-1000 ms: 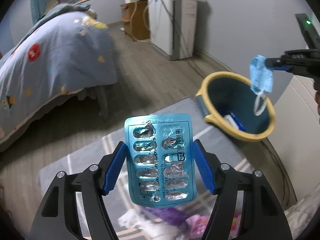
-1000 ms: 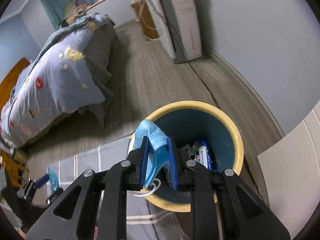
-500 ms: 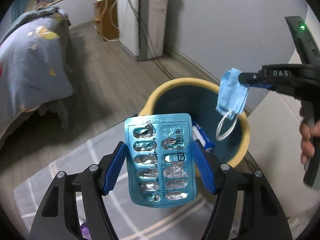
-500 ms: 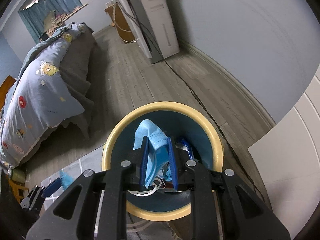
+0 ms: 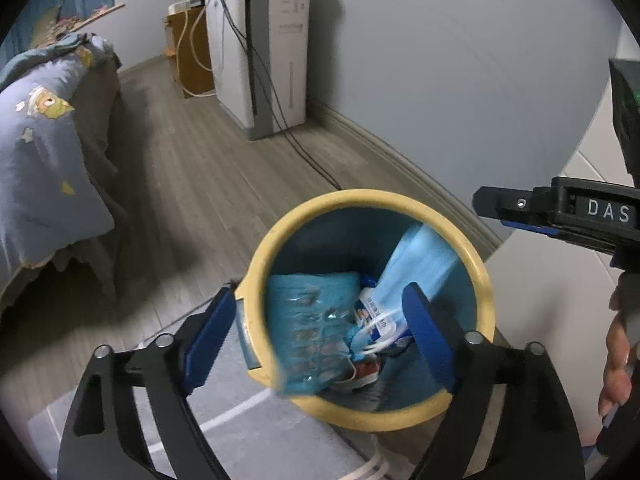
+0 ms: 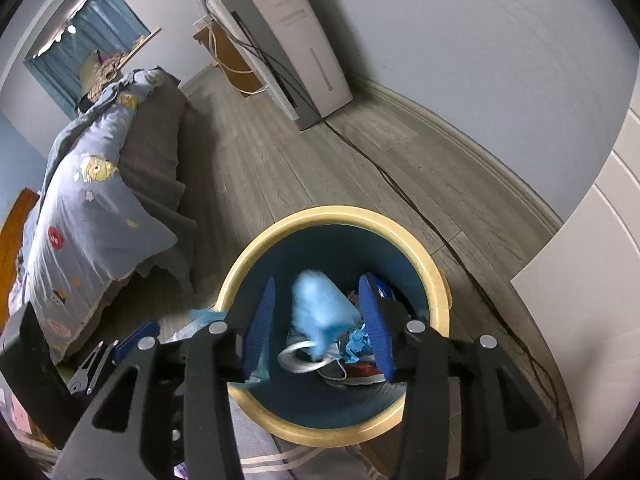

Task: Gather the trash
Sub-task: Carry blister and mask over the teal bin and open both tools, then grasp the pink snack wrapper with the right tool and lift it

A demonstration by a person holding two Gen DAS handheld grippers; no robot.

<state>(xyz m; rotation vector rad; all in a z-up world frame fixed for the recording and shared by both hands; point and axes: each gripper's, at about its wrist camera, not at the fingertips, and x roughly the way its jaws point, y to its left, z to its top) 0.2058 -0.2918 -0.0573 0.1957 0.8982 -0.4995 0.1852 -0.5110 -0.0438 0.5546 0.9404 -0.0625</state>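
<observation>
A round bin with a yellow rim [image 5: 480, 276] [image 6: 424, 264] and dark blue inside stands on the floor below both grippers. My left gripper [image 5: 316, 332] is open over it; the blue blister pack [image 5: 308, 328], blurred, is falling loose between its fingers into the bin. My right gripper [image 6: 316, 328] is open above the bin; the blue face mask [image 6: 320, 308], blurred, drops between its fingers. The mask also shows in the left wrist view [image 5: 420, 264], inside the bin. Other wrappers [image 6: 360, 372] lie at the bin's bottom. The right gripper shows at the right of the left wrist view [image 5: 552, 216].
A bed with a blue patterned duvet [image 5: 36, 160] [image 6: 92, 208] stands to the left. A white appliance [image 5: 264, 48] with cables running across the wood floor stands by the far wall. A grey striped rug [image 5: 248, 428] lies under the bin's near side. A white panel [image 6: 600, 264] is at the right.
Both grippers have opened over the bin. The blister pack and the face mask have left the fingers and are dropping into it. Both grippers moved closer above the bin.
</observation>
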